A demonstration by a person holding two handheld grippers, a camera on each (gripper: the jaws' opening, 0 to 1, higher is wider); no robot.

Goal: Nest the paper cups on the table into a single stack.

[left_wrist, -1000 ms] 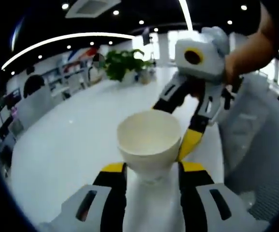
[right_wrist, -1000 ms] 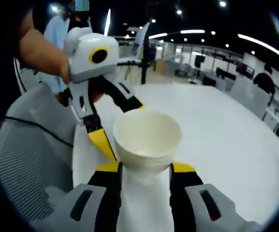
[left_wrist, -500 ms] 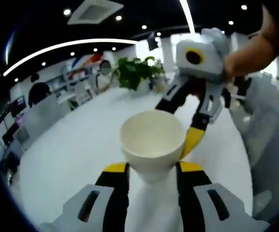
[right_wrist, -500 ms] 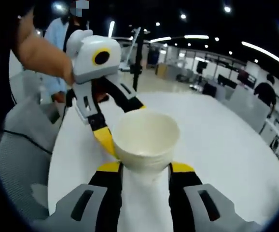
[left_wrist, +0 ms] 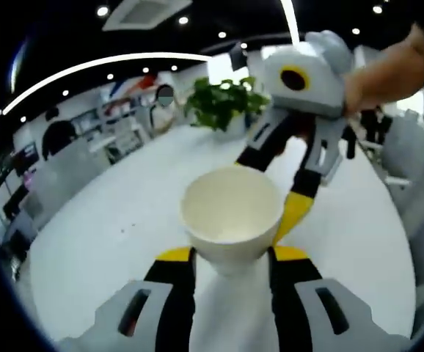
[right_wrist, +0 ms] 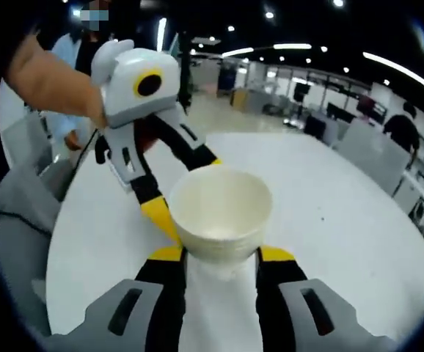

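Observation:
A white paper cup (left_wrist: 230, 209) stands mouth-up between the yellow-tipped jaws of my left gripper (left_wrist: 232, 257), which is shut on its lower part. My right gripper (left_wrist: 271, 192) reaches in from the far side, one jaw behind the rim and one at the cup's right side. In the right gripper view the same cup (right_wrist: 219, 209) shows a doubled rim like nested cups. There my right gripper (right_wrist: 221, 257) is shut on its base, and my left gripper (right_wrist: 185, 192) straddles it from the upper left.
A round white table (left_wrist: 102, 235) lies below the cup, also visible as the table (right_wrist: 344, 220). A potted plant (left_wrist: 223, 103) stands at its far edge. Grey mesh chairs (right_wrist: 14, 220) flank the table. A person's hand (left_wrist: 395, 70) holds the right gripper.
Both views have drifted and tilted, so more tabletop shows and the chairs slid outward. The cup and both grippers keep the same hold on each other.

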